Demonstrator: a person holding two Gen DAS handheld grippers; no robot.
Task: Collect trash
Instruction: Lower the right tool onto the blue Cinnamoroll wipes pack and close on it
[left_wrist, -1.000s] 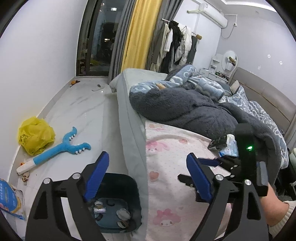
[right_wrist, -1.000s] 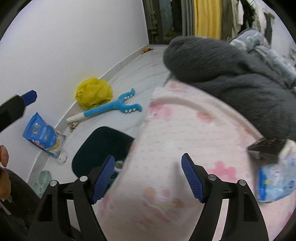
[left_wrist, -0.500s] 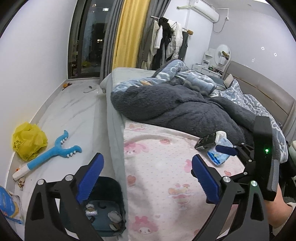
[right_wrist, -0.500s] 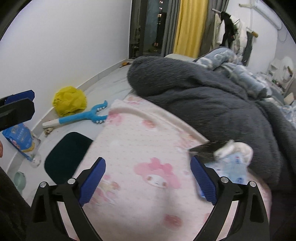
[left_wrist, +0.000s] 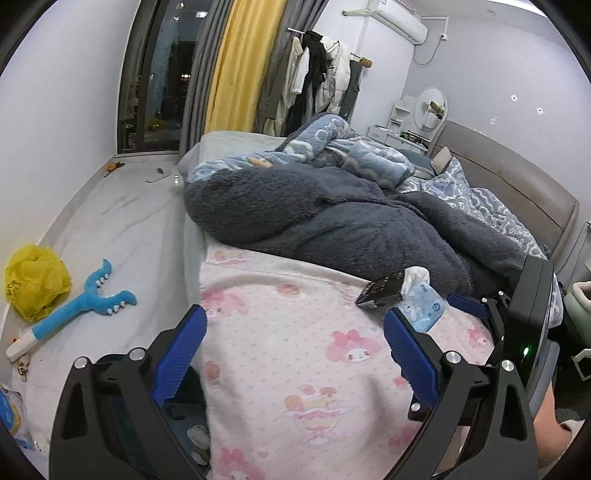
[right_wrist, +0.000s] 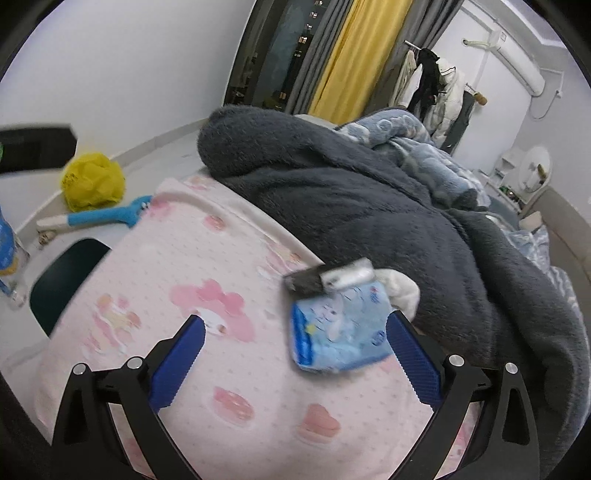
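On the floor along the wall lie a crumpled yellow bag (left_wrist: 35, 282) and, just beside it, a blue-and-white forked tool (left_wrist: 74, 308); a dark bin (right_wrist: 64, 275) stands on the floor against the side edge of the bed (left_wrist: 192, 258), with a few bits of rubbish visible in it under the left tool. The left gripper (left_wrist: 295, 341) tilts downward over that side edge of the bed, its left finger above the bin and its right finger above the pink printed sheet (left_wrist: 295, 332); its jaws stand wide apart, having just been opening, with nothing between them. Further right on the sheet, close to the edge of the dark grey fleece blanket (left_wrist: 332, 221), lie the task's things: a dark remote-like object (left_wrist: 382, 291), touching a light blue tissue pack (left_wrist: 423, 302) with a white crumpled tissue (left_wrist: 415, 275) at its top. The right gripper (right_wrist: 295, 349) also points down at the sheet, reaching in from the near edge of the bed; its jaws are spread wide, having just been opening, and the tissue pack (right_wrist: 338, 330) lies on the sheet between its fingers, nearer the right finger (right_wrist: 412, 356), with no pad pressing on it. In the left wrist view the right tool's black body with a green light and a bare forearm (left_wrist: 546, 417) show at the far right.
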